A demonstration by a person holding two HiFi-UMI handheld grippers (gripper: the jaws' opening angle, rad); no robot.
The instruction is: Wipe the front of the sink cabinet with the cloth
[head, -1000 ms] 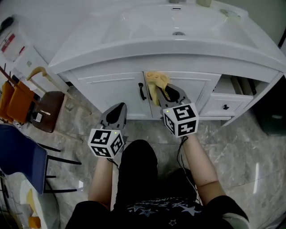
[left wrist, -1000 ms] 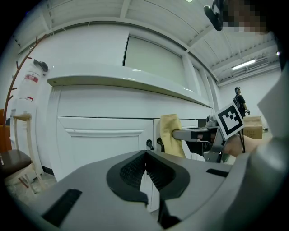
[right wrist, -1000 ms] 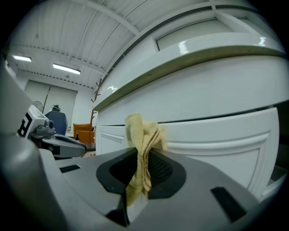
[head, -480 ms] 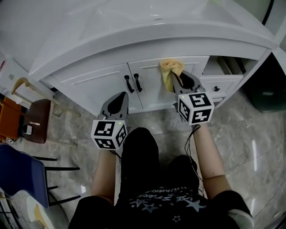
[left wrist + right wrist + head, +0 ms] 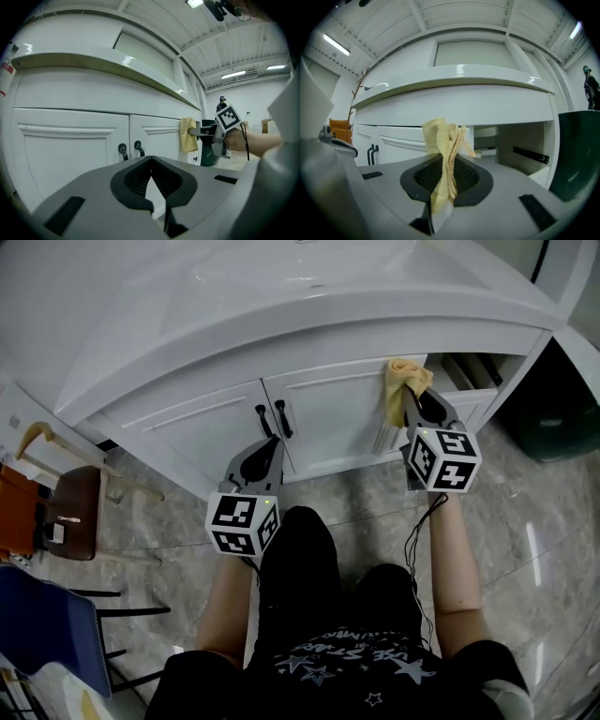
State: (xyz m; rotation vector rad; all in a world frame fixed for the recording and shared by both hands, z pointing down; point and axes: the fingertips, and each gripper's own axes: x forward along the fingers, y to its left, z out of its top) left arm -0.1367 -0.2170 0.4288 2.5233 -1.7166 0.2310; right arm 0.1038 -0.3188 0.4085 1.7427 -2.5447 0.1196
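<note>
Right gripper (image 5: 417,401) pinches yellow cloth (image 5: 399,381) against sink cabinet (image 5: 328,418) door; cloth's lower end hidden between jaws. Left gripper (image 5: 270,448), 8 o'clock of cloth, pressed together, empty

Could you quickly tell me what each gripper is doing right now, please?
Left gripper: shut, holding nothing.
Right gripper: shut on the cloth.

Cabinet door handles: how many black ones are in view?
2. Both sit side by side on the sink cabinet front: left handle, right handle. Drawer pulls farther right may be hidden.
</note>
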